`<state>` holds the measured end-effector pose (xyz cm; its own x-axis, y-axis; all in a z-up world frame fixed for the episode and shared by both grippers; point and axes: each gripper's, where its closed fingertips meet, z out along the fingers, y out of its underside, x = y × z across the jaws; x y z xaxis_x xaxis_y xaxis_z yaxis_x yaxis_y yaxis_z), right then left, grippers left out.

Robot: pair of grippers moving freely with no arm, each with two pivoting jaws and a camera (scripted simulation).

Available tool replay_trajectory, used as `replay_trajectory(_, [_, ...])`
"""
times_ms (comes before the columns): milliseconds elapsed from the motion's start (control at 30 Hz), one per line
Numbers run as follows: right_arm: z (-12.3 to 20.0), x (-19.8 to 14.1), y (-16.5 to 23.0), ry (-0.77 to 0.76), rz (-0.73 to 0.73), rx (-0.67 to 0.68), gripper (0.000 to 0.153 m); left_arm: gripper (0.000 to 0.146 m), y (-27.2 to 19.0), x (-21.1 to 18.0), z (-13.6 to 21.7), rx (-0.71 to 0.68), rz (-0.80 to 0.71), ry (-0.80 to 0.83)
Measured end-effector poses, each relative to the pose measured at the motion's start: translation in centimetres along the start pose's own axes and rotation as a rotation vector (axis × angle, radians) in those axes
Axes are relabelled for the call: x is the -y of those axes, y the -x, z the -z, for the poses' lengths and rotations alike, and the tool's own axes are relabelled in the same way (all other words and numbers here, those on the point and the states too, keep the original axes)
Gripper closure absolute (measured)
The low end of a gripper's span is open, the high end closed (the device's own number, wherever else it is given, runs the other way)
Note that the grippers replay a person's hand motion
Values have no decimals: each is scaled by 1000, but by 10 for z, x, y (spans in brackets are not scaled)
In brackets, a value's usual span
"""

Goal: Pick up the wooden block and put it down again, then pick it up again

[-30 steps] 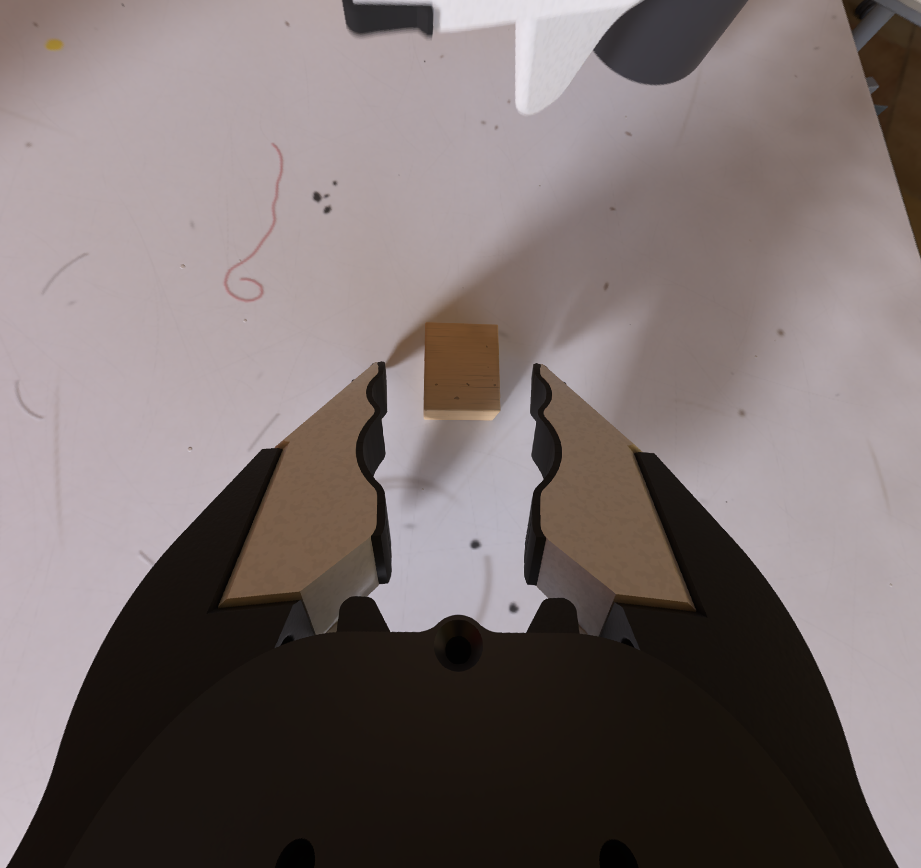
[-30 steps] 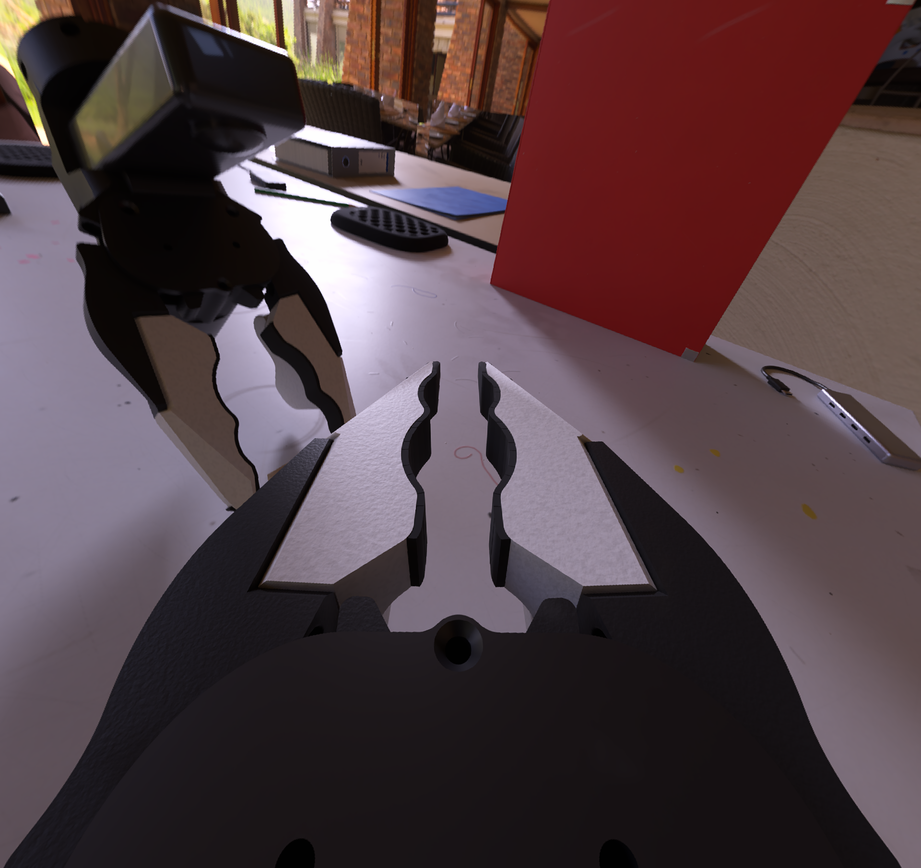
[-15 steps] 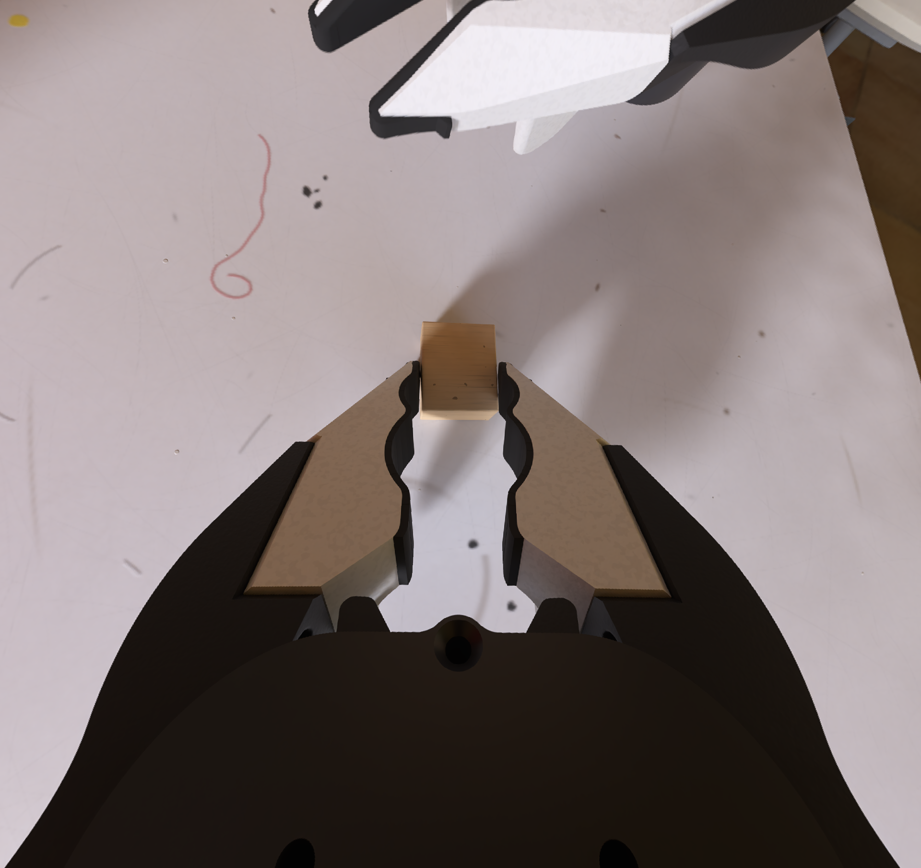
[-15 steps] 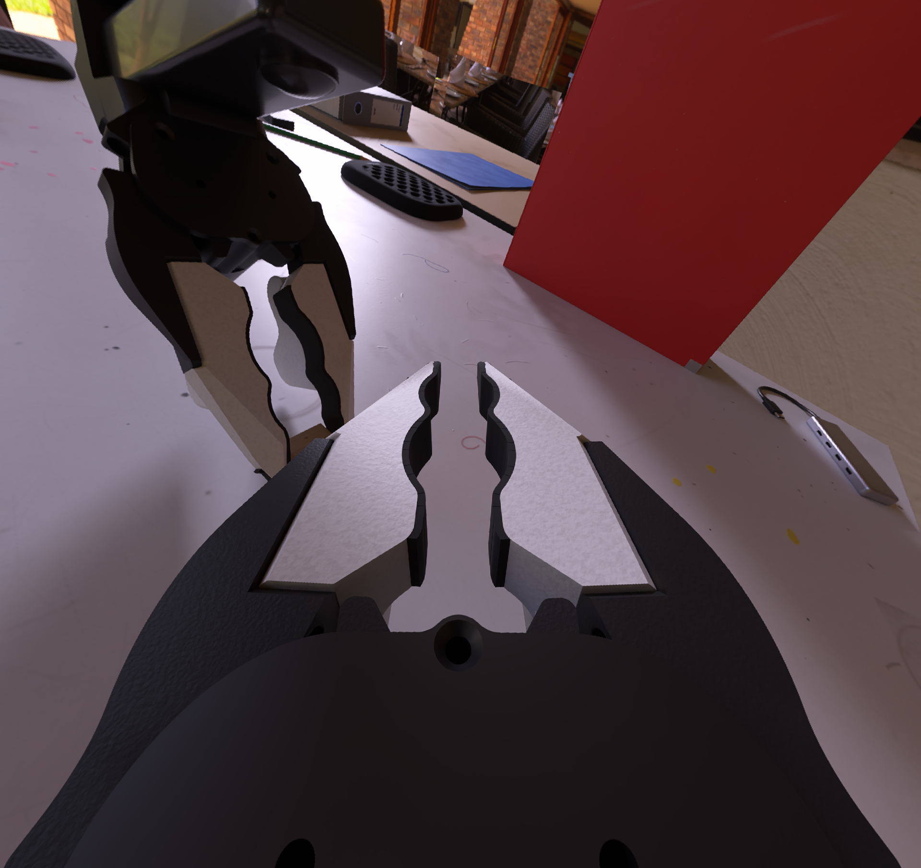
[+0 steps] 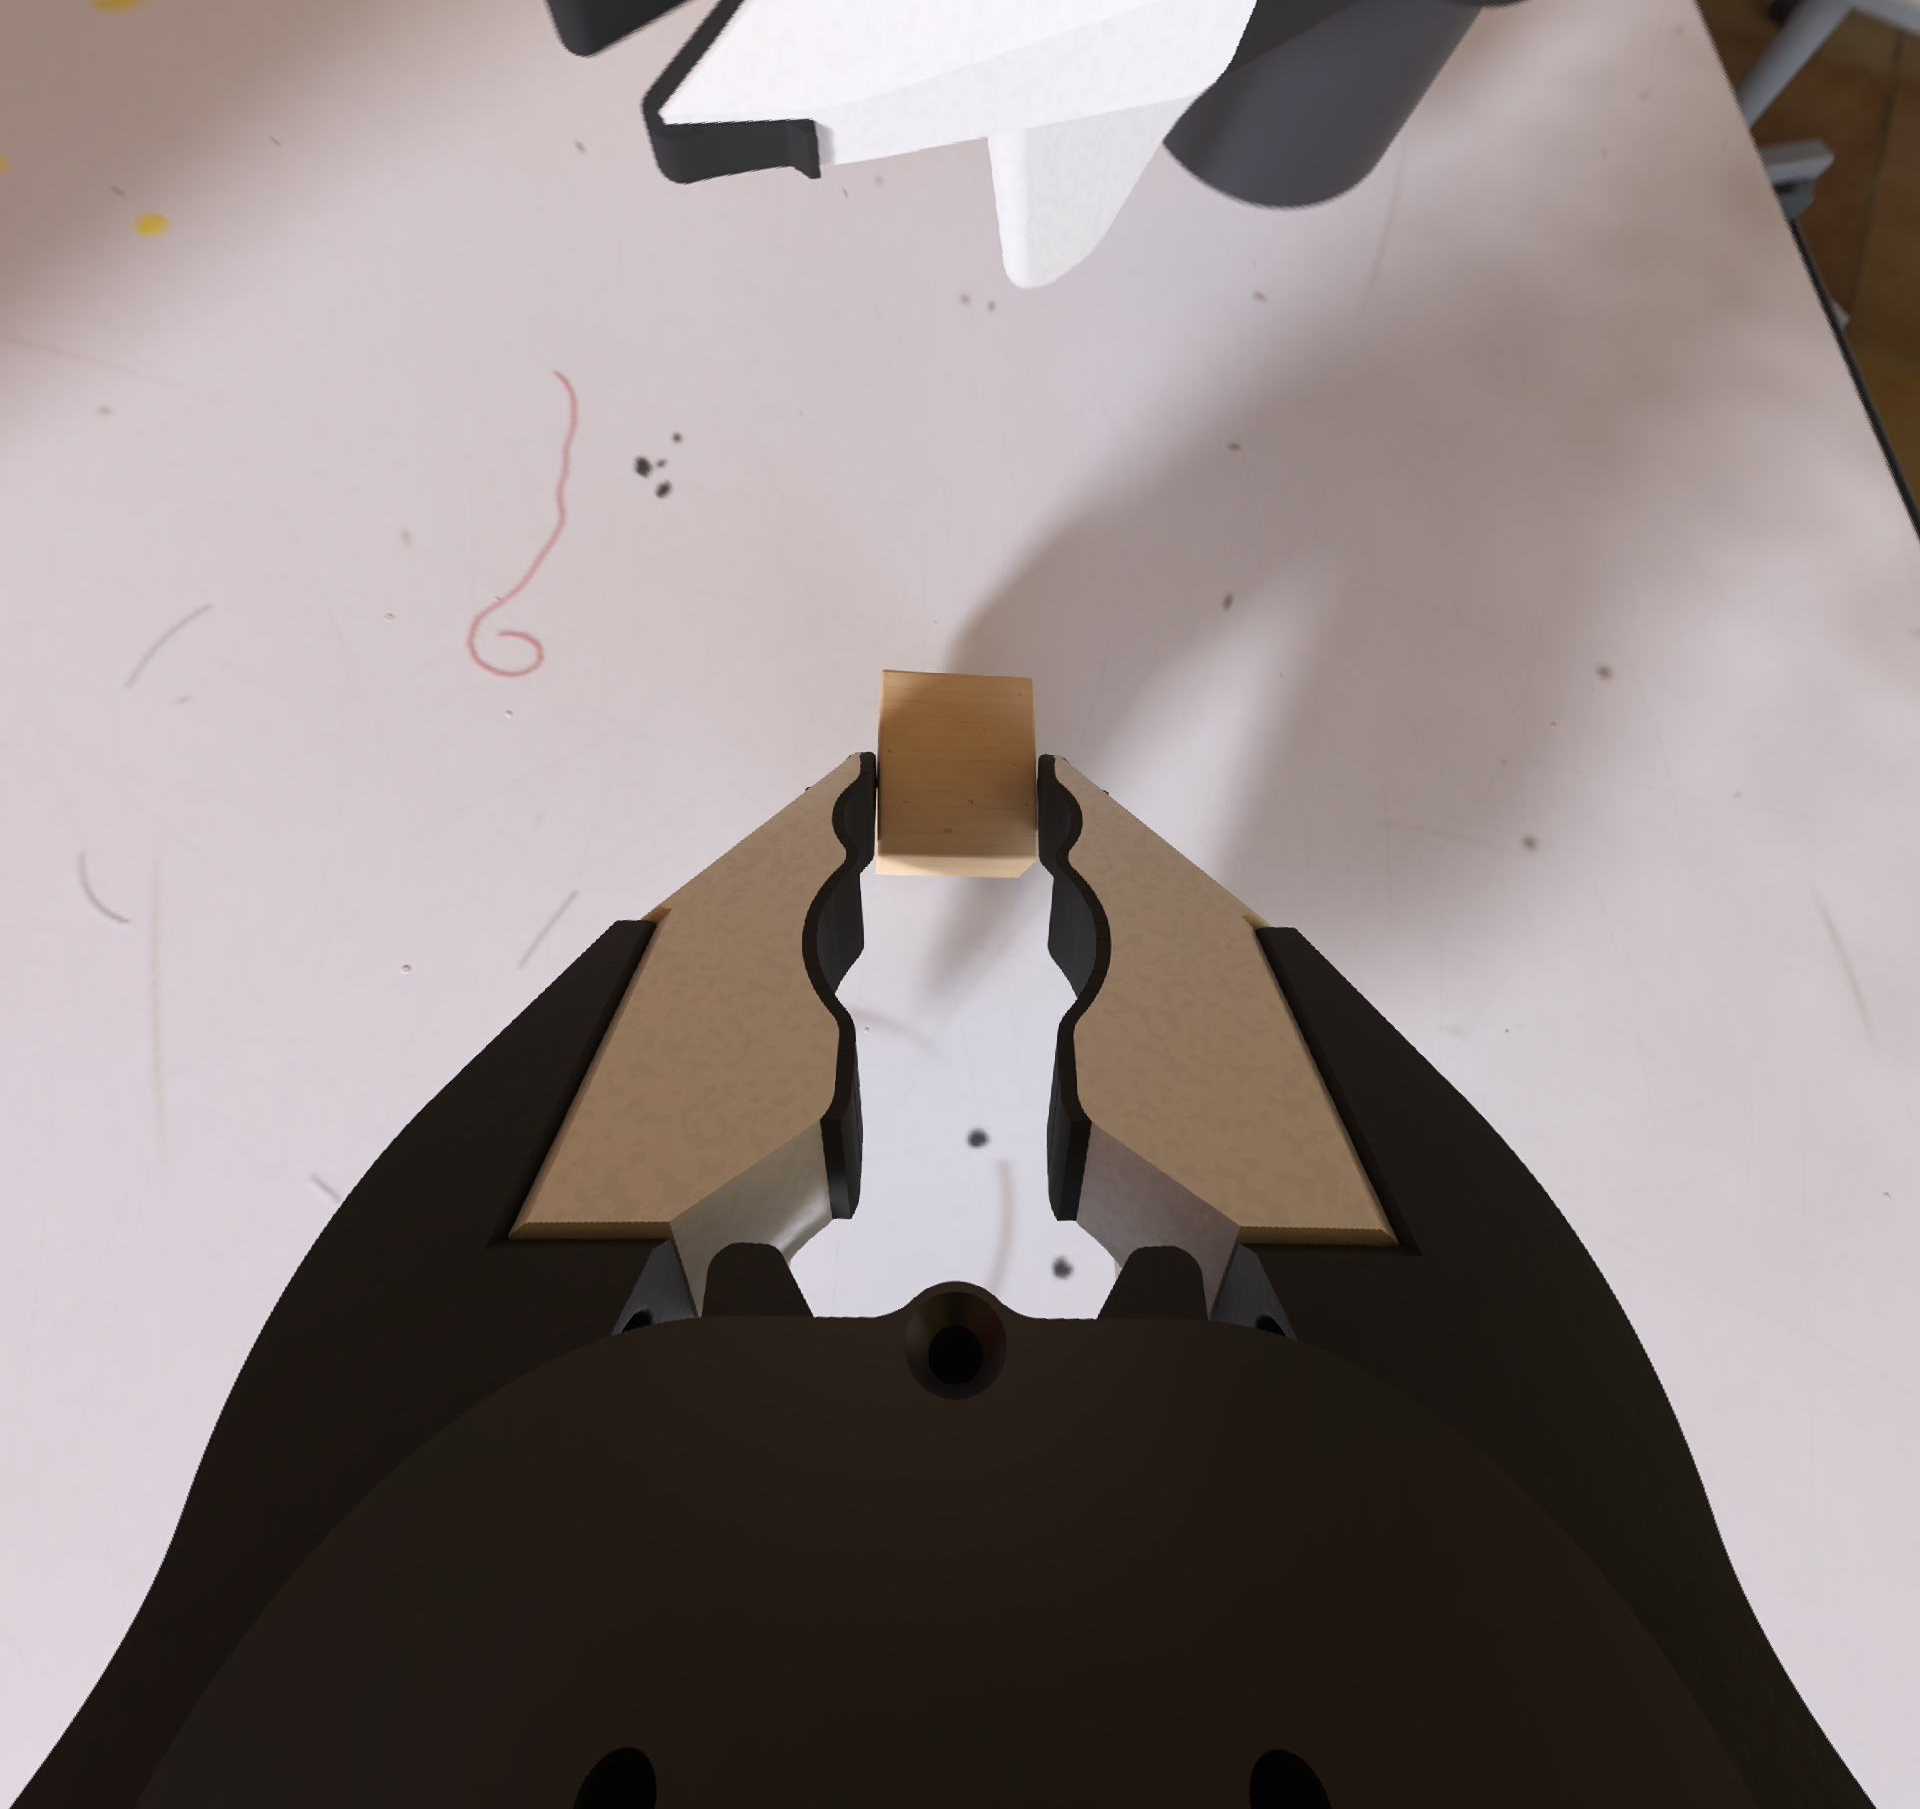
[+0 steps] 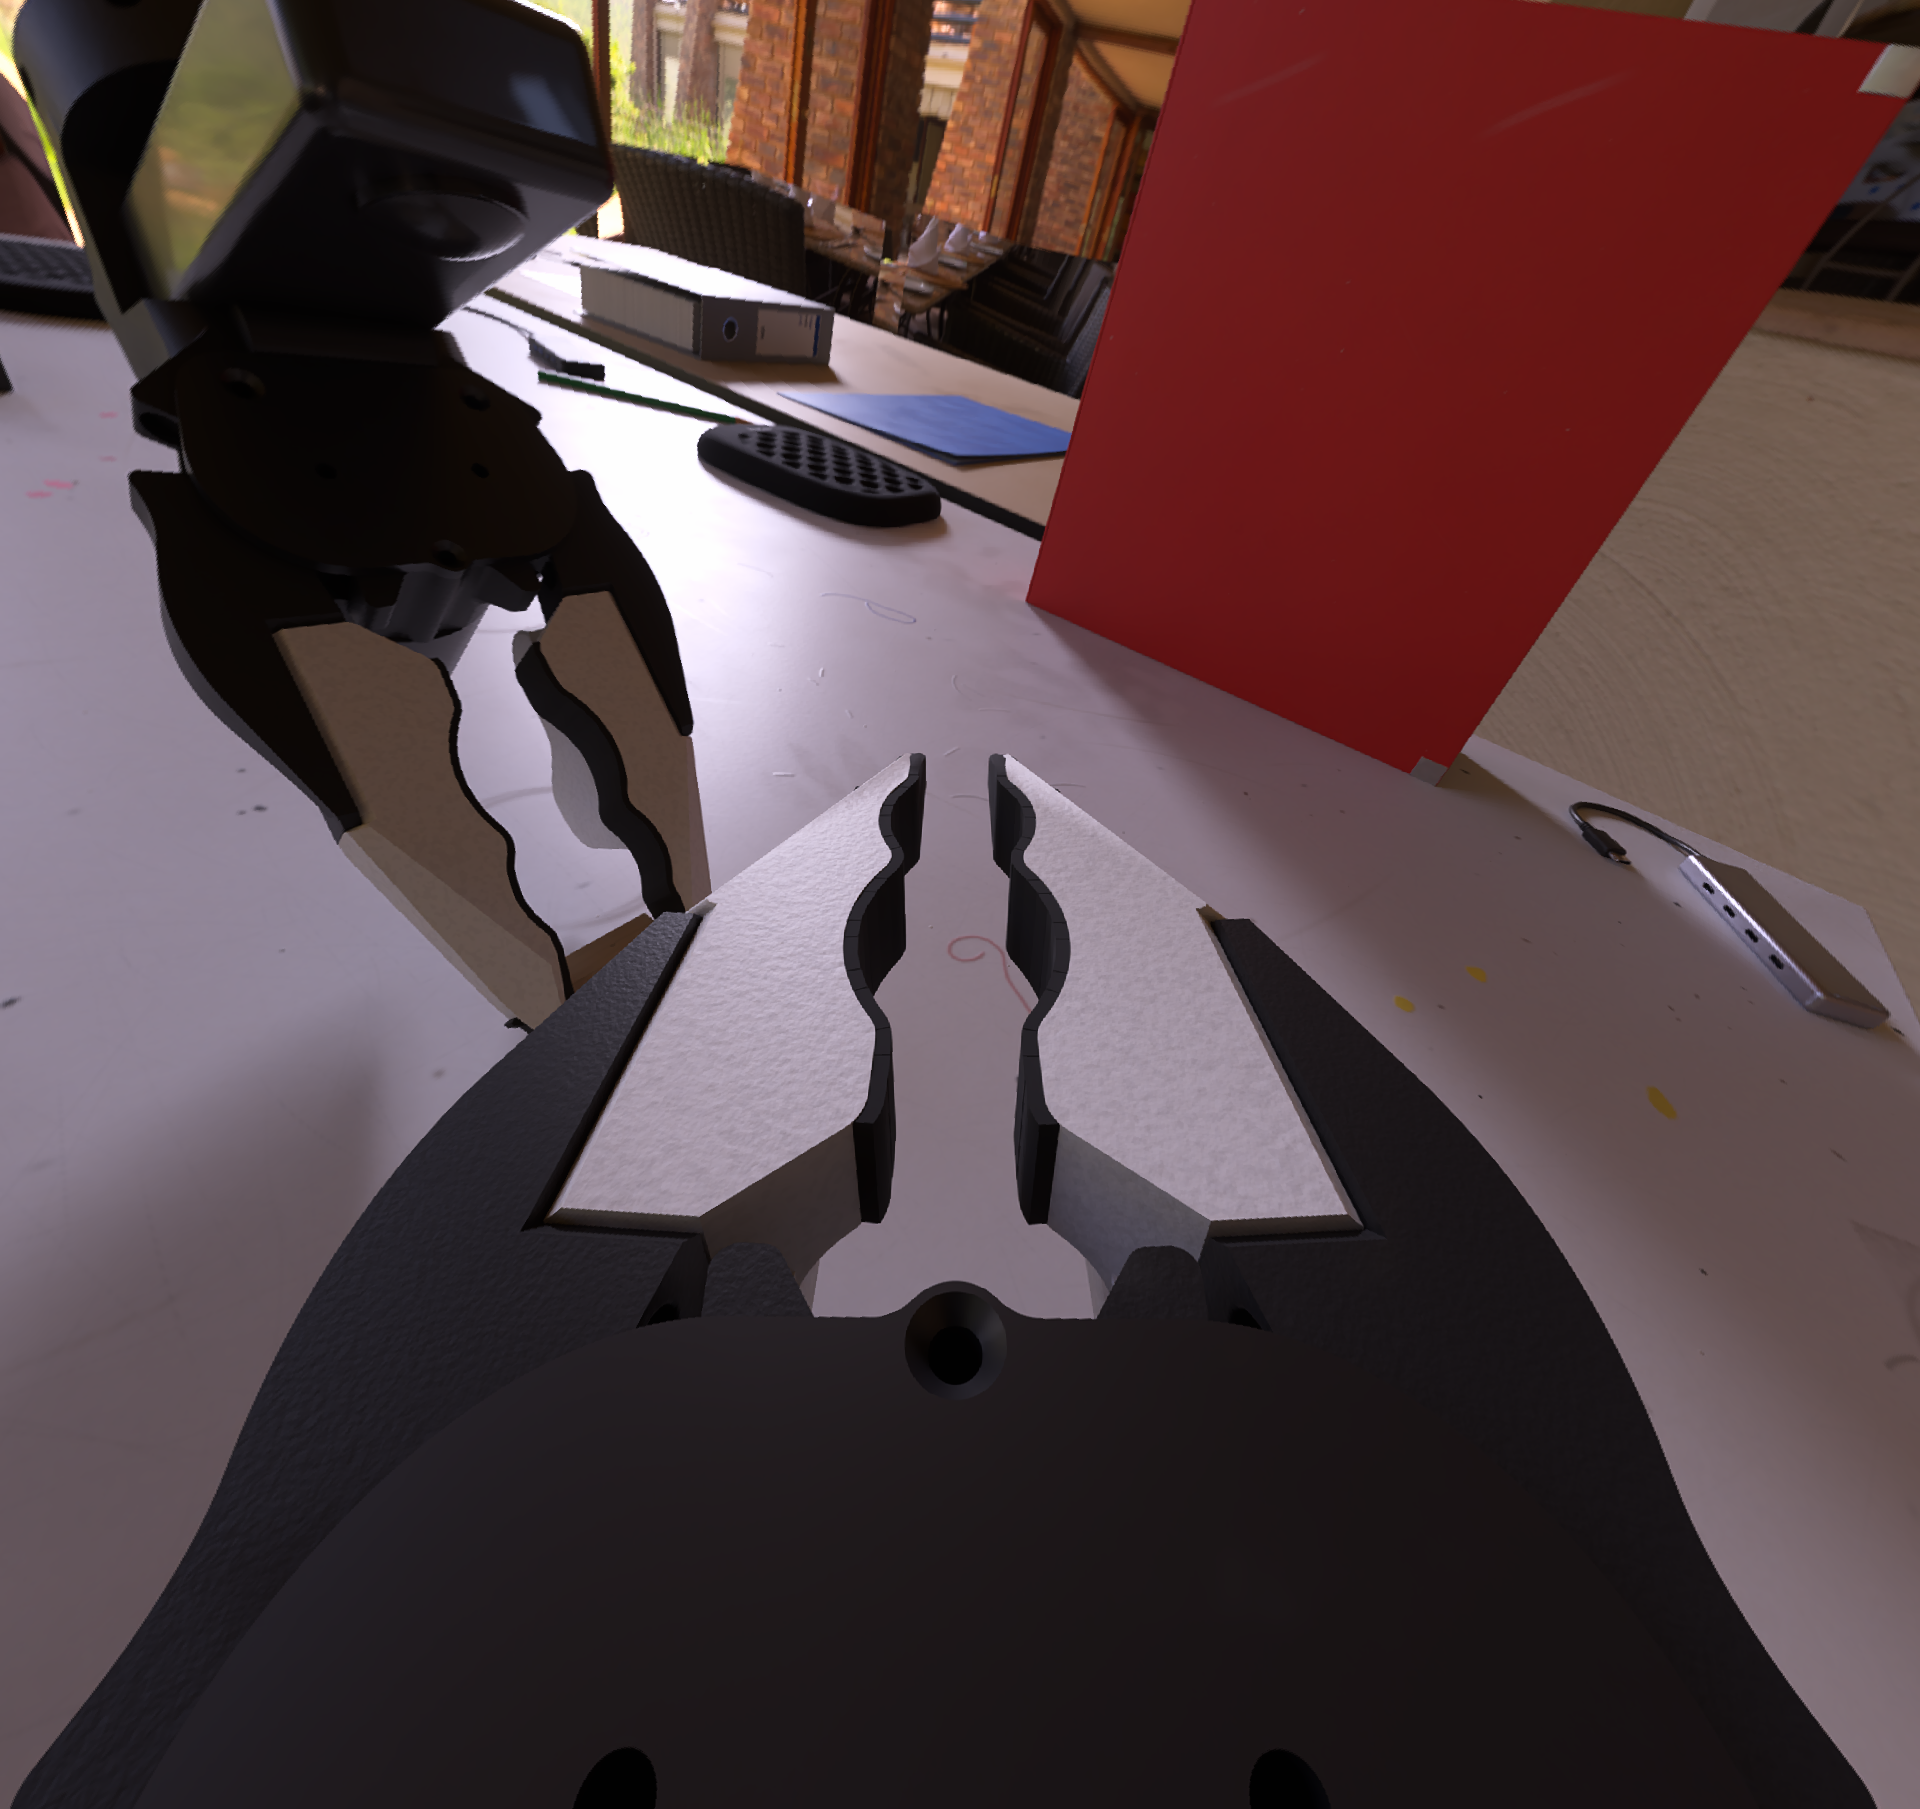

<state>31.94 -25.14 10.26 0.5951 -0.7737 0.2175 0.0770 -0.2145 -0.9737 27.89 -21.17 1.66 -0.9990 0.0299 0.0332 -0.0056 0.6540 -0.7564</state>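
The wooden block [image 5: 956,793] is a small pale tan piece pinched between the tips of my left gripper [image 5: 956,772]. It hangs a little above the white table [image 5: 312,928], with its shadow below it. My right gripper [image 6: 956,772] has white pads, holds nothing, and its jaws stand a narrow gap apart. It hovers just beyond the block at the top of the left wrist view [image 5: 665,66]. In the right wrist view the left gripper [image 6: 608,949] points down at the left, and the block is mostly hidden behind my right finger.
A red board [image 6: 1455,357] stands upright at the right. A grey USB hub [image 6: 1787,938] lies beside it. A black perforated object [image 6: 821,476], a blue folder [image 6: 935,424] and a binder [image 6: 707,310] lie farther back. The table's edge [image 5: 1818,253] runs along the right.
My left gripper closed from wide open onto the block, then rose a little with it. The right gripper shifted slightly above the table with its jaw gap unchanged.
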Motion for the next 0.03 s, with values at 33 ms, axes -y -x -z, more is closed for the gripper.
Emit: replay_trajectory(33, [1, 1, -1, -10, -10, -5, 141, 115, 1, 2, 2, 9, 2, -24])
